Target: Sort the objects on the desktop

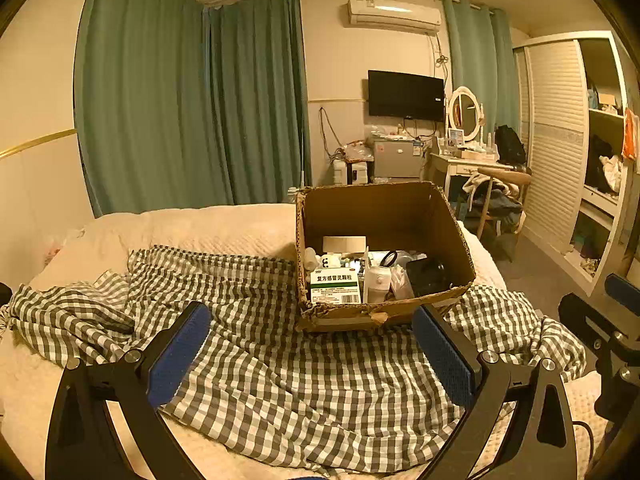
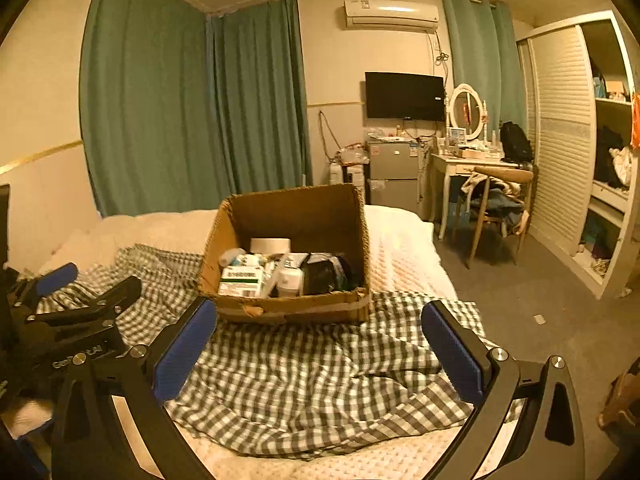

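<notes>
Left wrist view: cardboard box (image 1: 384, 216) just beyond both empty, wide-spread grippers (image 1: 312, 334).

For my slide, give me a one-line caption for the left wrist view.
Open left gripper hovers over a checked cloth on a bed, facing a cardboard box of sorted items.

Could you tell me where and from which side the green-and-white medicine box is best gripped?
Probably from above, across its thin sides: the medicine box stands against the carton's near wall, top edge free, with a white bottle close on its right.
</notes>
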